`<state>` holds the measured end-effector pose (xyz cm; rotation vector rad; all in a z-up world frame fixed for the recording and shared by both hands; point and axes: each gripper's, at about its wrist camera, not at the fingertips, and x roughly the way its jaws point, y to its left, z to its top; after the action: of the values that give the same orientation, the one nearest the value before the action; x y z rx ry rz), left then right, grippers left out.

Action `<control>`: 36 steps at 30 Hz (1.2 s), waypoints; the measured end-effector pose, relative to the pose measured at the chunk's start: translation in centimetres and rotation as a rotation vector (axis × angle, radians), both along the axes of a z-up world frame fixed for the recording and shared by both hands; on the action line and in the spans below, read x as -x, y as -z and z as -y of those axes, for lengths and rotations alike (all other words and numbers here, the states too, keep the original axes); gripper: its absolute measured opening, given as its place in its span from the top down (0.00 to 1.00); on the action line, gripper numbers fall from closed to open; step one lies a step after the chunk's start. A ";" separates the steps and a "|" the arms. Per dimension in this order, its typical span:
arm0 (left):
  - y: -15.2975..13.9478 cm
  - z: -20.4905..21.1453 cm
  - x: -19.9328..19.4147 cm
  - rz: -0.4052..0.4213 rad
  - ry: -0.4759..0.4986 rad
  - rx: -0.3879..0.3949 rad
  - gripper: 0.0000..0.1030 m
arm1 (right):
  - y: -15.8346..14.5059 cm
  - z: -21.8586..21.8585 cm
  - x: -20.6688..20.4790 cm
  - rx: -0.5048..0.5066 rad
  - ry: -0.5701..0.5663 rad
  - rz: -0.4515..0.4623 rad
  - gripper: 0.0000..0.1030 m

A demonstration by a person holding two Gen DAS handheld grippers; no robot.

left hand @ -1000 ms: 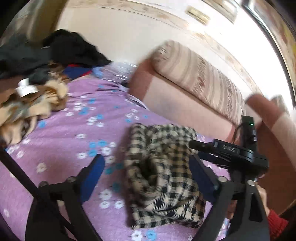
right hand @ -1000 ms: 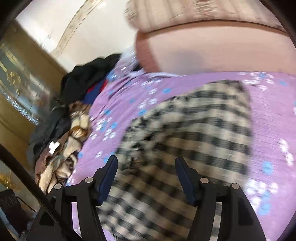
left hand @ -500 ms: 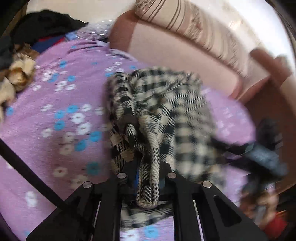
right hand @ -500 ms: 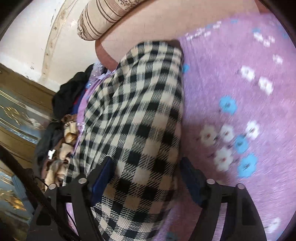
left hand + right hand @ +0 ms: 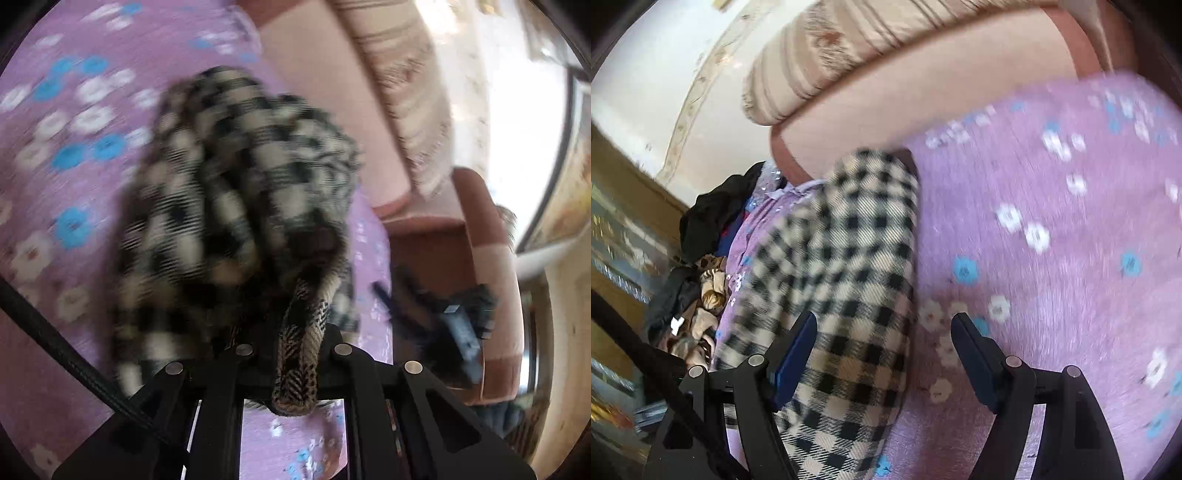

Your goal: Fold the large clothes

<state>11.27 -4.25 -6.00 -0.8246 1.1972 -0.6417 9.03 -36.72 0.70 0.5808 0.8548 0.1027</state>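
Note:
A black-and-cream checked garment (image 5: 236,206) lies bunched on a purple flowered bedspread (image 5: 74,122). My left gripper (image 5: 295,343) is shut on a rolled fold of the garment, which runs back between its fingers. In the right wrist view the checked garment (image 5: 849,258) stretches away towards the headboard. My right gripper (image 5: 882,332) stands open over the garment's right edge, its left finger (image 5: 798,350) above the cloth and its right finger (image 5: 971,354) above the bedspread (image 5: 1052,221). The right gripper (image 5: 454,325) also shows as a blur at the right of the left wrist view.
A pink padded headboard (image 5: 923,92) with a striped bolster (image 5: 849,44) runs along the far side of the bed. A heap of dark and tan clothes (image 5: 701,295) lies at the bed's left end. Beyond it is a gilded cabinet front (image 5: 613,229).
My left gripper has closed on a fold of the checked garment and dropped closer to it, rolling as it went. My right gripper slid sideways from the middle of the garment to its right edge.

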 end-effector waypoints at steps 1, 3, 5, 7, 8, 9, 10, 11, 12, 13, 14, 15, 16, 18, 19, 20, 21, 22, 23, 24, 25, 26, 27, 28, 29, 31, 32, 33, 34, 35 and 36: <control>0.0 -0.3 0.2 0.001 -0.010 -0.002 0.88 | -1.0 -0.9 -0.4 0.024 -0.026 0.014 0.22; -0.6 -0.6 0.7 0.025 -0.020 -0.046 0.87 | -2.3 -3.1 -1.6 0.060 -0.089 0.030 0.22; -1.2 -0.6 1.2 0.058 -0.013 -0.102 0.85 | -3.2 -5.9 -2.9 0.098 -0.166 0.039 0.22; -1.7 -0.3 1.8 0.093 0.000 -0.158 0.83 | -3.9 -10.0 -4.9 0.149 -0.274 0.032 0.22; -1.8 -0.1 2.1 0.106 0.003 -0.175 0.83 | -3.8 -11.0 -5.3 0.162 -0.303 0.028 0.22; -2.0 -0.1 2.4 0.118 0.006 -0.190 0.83 | -3.8 -13.1 -6.3 0.189 -0.352 0.014 0.22; -2.2 -0.1 2.7 0.130 0.009 -0.204 0.82 | -3.5 -15.1 -7.4 0.216 -0.388 -0.007 0.22; -2.5 -0.2 2.6 0.138 0.011 -0.212 0.82 | -3.3 -16.1 -8.1 0.225 -0.402 -0.021 0.22; -2.6 -0.2 2.8 0.146 0.015 -0.223 0.80 | -2.8 -17.5 -9.1 0.230 -0.418 -0.047 0.22; -2.6 -0.2 3.0 0.153 0.018 -0.233 0.78 | -2.1 -18.8 -10.2 0.225 -0.429 -0.078 0.22; -2.7 -0.1 3.1 0.159 0.022 -0.243 0.77 | -1.4 -19.7 -11.2 0.228 -0.432 -0.108 0.22; -2.7 0.1 3.3 0.164 0.029 -0.258 0.76 | -0.6 -20.4 -11.9 0.245 -0.425 -0.135 0.22; -2.7 0.5 3.4 0.168 0.034 -0.270 0.76 | 0.2 -20.9 -12.4 0.276 -0.414 -0.165 0.23; -2.8 1.2 3.5 0.185 0.050 -0.313 0.76 | 1.9 -22.0 -13.5 0.376 -0.390 -0.235 0.54; -2.9 1.7 3.6 0.192 0.060 -0.322 0.78 | 2.2 -21.9 -13.6 0.419 -0.369 -0.251 0.76; -3.1 2.0 3.6 0.199 0.066 -0.317 0.81 | 2.2 -21.2 -13.5 0.420 -0.350 -0.258 0.79; -3.3 2.4 3.6 0.206 0.071 -0.297 0.84 | 1.7 -20.0 -13.1 0.367 -0.321 -0.238 0.82; -3.5 2.8 3.6 0.212 0.076 -0.264 0.86 | 0.9 -18.6 -12.4 0.349 -0.280 -0.216 0.83; -3.8 3.3 3.5 0.213 0.080 -0.229 0.87 | 0.2 -17.5 -12.0 0.353 -0.247 -0.204 0.84; -4.2 4.0 3.5 0.211 0.088 -0.177 0.89 | -0.5 -16.4 -11.5 0.365 -0.209 -0.193 0.85; -4.4 4.4 3.6 0.210 0.097 -0.141 0.90 | -1.4 -15.6 -11.1 0.390 -0.170 -0.187 0.85; -4.7 4.6 3.7 0.210 0.107 -0.109 0.91 | -2.3 -14.7 -10.6 0.439 -0.126 -0.186 0.85; -4.9 5.2 3.9 0.209 0.123 -0.075 0.92 | -3.4 -13.8 -10.0 0.510 -0.081 -0.182 0.85; -5.0 5.5 4.0 0.203 0.135 -0.058 0.92 | -4.1 -13.5 -9.6 0.564 -0.056 -0.181 0.85; -4.9 5.8 4.1 0.191 0.147 -0.044 0.92 | -5.1 -13.2 -9.1 0.662 -0.018 -0.183 0.85; -4.1 5.7 4.3 0.136 0.150 -0.029 0.93 | -5.7 -13.4 -9.0 0.754 0.010 -0.195 0.85; -3.2 4.8 5.0 0.098 0.139 -0.019 0.93 | -5.6 -13.9 -9.5 0.793 0.009 -0.224 0.85; -2.3 3.9 4.8 0.050 0.123 -0.003 0.93 | -5.2 -14.3 -9.9 0.803 0.001 -0.245 0.85; -1.2 2.9 4.6 -0.008 0.102 0.018 0.93 | -4.7 -15.1 -10.5 0.815 -0.013 -0.271 0.85; -0.3 2.1 4.4 -0.053 0.084 0.030 0.93 | -3.7 -16.1 -11.4 0.838 -0.038 -0.303 0.85; 0.7 1.0 4.4 -0.103 0.064 0.037 0.93 | -3.1 -16.8 -11.9 0.851 -0.050 -0.318 0.84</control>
<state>6.89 -5.24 -6.66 -0.8618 1.3130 -0.6822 20.96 -19.95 3.84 -0.2332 1.1184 -0.3089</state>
